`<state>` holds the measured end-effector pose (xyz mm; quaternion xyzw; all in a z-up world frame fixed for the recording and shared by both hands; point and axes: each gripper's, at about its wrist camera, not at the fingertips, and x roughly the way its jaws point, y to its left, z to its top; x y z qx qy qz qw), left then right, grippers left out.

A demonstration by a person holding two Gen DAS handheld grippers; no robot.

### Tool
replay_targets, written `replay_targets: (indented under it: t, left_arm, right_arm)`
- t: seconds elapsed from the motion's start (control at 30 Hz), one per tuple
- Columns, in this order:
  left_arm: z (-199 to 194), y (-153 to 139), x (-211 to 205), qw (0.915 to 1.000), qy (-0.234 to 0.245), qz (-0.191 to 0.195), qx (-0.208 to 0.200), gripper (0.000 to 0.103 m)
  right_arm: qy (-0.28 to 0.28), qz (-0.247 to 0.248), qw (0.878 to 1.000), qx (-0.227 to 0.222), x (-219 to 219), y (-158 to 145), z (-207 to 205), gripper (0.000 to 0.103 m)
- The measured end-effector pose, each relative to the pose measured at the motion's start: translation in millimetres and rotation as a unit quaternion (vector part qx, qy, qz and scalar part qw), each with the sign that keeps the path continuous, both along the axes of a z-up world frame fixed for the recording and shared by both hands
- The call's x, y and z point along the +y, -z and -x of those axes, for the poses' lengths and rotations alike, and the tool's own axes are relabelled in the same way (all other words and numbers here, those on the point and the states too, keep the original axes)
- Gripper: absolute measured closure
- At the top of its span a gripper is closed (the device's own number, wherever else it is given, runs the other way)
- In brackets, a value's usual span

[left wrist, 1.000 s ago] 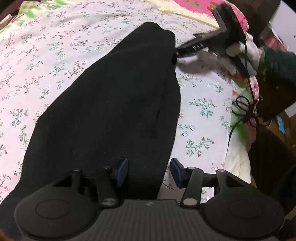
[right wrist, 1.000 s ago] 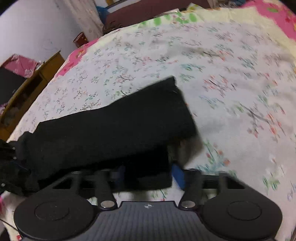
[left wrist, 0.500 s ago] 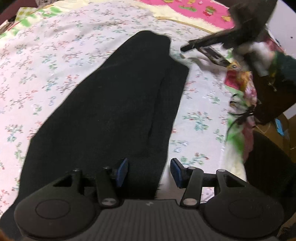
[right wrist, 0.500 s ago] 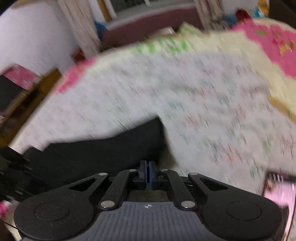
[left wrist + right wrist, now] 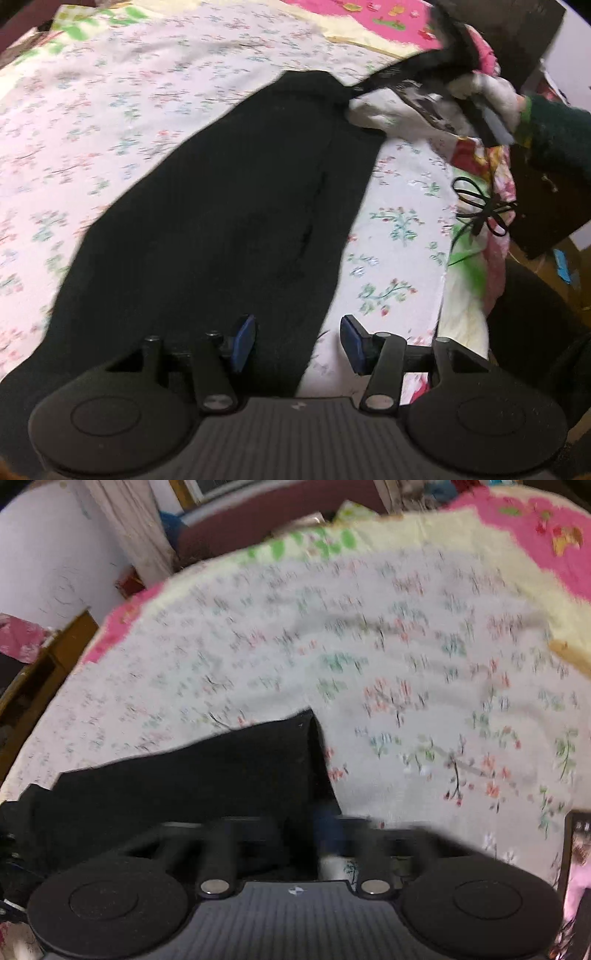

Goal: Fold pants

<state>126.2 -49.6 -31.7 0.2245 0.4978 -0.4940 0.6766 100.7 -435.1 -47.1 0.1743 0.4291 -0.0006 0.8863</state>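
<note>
The left gripper (image 5: 297, 338) hovers with jaws apart over the near end of the black pants (image 5: 221, 221), which lie lengthwise on the floral bedsheet (image 5: 92, 129). A black cord (image 5: 480, 214) dangles at the bed's right edge. Farther off, the right gripper (image 5: 360, 88) meets the pants' far end — its jaws too blurred to judge.

A home bedroom: a bed under a white floral-print cotton sheet (image 5: 406, 646), pale curtains (image 5: 129, 528) at upper left, a wooden cabinet (image 5: 44, 664) at the left edge

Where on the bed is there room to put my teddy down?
The floral sheet is bare left of the black pants. A narrower bare strip lies between the pants and the bed's right edge. It's crowded by the right gripper and a black cord.
</note>
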Motion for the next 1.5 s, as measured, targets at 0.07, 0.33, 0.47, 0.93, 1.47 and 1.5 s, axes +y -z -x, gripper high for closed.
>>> replay_targets:
  t: [0.07, 0.33, 0.47, 0.93, 1.47, 1.5]
  left_arm:
    - [-4.4, -5.5, 12.2, 0.9998, -0.019, 0.001, -0.007, 0.045]
    - [-14.3, -23.5, 61.4, 0.9955, -0.08, 0.001, -0.051, 0.045]
    - [-14.7, -24.2, 94.9, 0.9914, -0.119, -0.002, -0.054, 0.045]
    - [58.4, -49.7, 290.4, 0.9329, -0.345, 0.006, -0.103, 0.044]
    - [102.0, 0.3, 370.3, 0.9113, -0.399, 0.094, -0.033, 0.042]
    - [103.7, -1.6, 366.5, 0.9171, -0.386, 0.089, -0.039, 0.042]
  right_arm:
    - [-0.014, 0.02, 1.0, -0.013, 9.5, -15.2, 15.8, 0.103]
    - [0.028, -0.004, 0.999, -0.028, -0.9, -60.9, 56.3, 0.103]
    - [0.049, 0.025, 0.998, 0.012, 1.2, -34.4, 49.1, 0.103]
    - [-0.113, 0.381, 0.917, -0.023, 164.7, -63.1, 33.4, 0.075]
    - [-0.252, 0.44, 0.861, -0.045, 276.7, -97.3, 11.6, 0.059]
    - [-0.294, 0.42, 0.856, -0.071, 298.2, -98.1, 17.3, 0.054]
